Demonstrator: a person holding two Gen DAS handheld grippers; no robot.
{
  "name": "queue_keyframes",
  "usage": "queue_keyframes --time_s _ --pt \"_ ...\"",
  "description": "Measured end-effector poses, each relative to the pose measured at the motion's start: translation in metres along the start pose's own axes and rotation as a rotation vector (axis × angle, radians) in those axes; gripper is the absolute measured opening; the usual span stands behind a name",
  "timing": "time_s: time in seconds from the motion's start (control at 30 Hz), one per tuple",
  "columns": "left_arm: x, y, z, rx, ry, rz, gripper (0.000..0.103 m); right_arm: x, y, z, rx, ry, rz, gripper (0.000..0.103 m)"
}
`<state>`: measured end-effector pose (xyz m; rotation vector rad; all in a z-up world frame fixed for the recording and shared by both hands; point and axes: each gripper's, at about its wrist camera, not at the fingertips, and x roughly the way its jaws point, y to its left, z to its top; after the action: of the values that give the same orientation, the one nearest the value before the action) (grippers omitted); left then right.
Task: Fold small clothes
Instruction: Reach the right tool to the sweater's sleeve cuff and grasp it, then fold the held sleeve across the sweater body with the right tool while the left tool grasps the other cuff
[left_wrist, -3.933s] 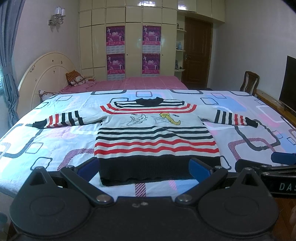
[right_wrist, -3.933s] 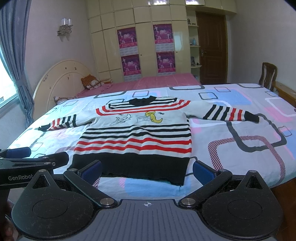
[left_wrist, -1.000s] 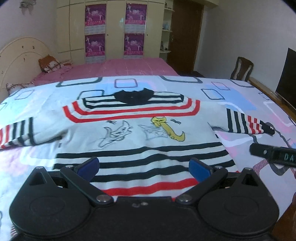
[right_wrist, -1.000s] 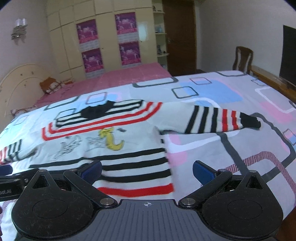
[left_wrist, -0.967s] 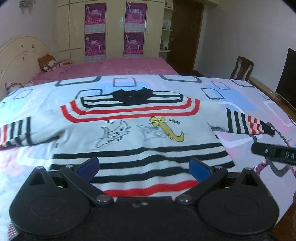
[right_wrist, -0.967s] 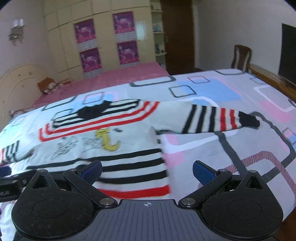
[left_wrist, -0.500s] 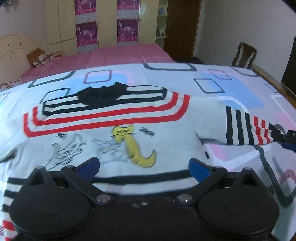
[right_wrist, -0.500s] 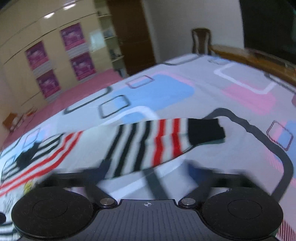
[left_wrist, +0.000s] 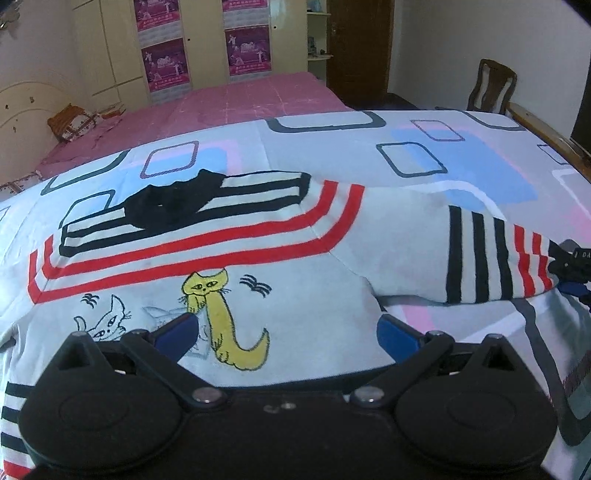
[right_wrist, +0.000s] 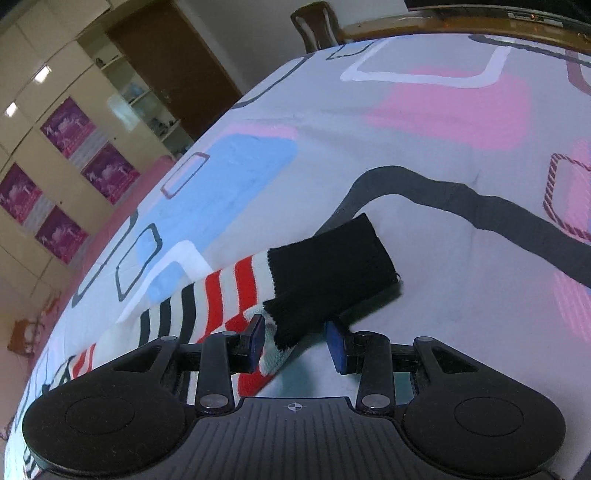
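Observation:
A small white sweater (left_wrist: 303, 295) with red and black stripes, a black collar and cartoon cats lies flat on the bed. My left gripper (left_wrist: 286, 332) is open and empty, low over the chest by the yellow cat. The sweater's right sleeve (left_wrist: 480, 254) stretches to the right. In the right wrist view my right gripper (right_wrist: 295, 341) straddles the sleeve's black cuff (right_wrist: 328, 277), with its jaws partly closed around the cuff's lower edge and gaps still at the blue pads. The right gripper also shows at the cuff in the left wrist view (left_wrist: 574, 266).
The bed has a patterned cover (left_wrist: 461, 158) with pink, blue and grey rectangles. A pink bedspread (left_wrist: 236, 99) lies beyond. A wooden chair (left_wrist: 491, 86) and a dark door (left_wrist: 354, 48) stand at the back right. A wooden bed rail (right_wrist: 461, 24) runs along the far side.
Both grippers moved forward and lower over the sweater. The right gripper swung right to the sleeve end and narrowed its jaws around the black cuff. The left stayed open.

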<state>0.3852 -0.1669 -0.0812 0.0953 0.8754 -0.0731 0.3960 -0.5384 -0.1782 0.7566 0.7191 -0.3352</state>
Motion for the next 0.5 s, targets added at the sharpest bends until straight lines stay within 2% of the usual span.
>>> queue_keyframes --time_s 0.17,0.2,0.23,0.27,0.33,0.4,0.5 --pt "0.005 0.012 0.006 -0.023 0.001 -0.004 0.103 -0.005 0.004 -0.004 0.01 -0.004 0.004 0.037" --pt "0.006 0.018 0.006 -0.033 0.004 0.002 0.103 -0.003 0.005 -0.004 0.005 -0.008 -0.003 0.034" --pt "0.008 0.024 0.007 -0.044 0.007 0.01 0.103 -0.001 0.005 -0.003 0.003 -0.015 -0.018 0.025" --pt "0.01 0.031 0.007 -0.052 0.011 0.017 0.103 -0.001 0.005 -0.002 0.0 -0.021 -0.046 0.006" --pt "0.011 0.049 0.007 -0.075 0.01 0.019 0.102 0.004 0.009 0.001 0.001 -0.018 -0.057 0.006" --pt "0.011 0.07 0.005 -0.09 -0.006 -0.013 0.099 -0.002 0.027 0.001 -0.073 -0.049 -0.066 0.006" --pt "0.015 0.101 0.001 -0.094 -0.02 -0.006 0.093 -0.016 0.068 -0.004 -0.189 -0.089 0.008 0.006"
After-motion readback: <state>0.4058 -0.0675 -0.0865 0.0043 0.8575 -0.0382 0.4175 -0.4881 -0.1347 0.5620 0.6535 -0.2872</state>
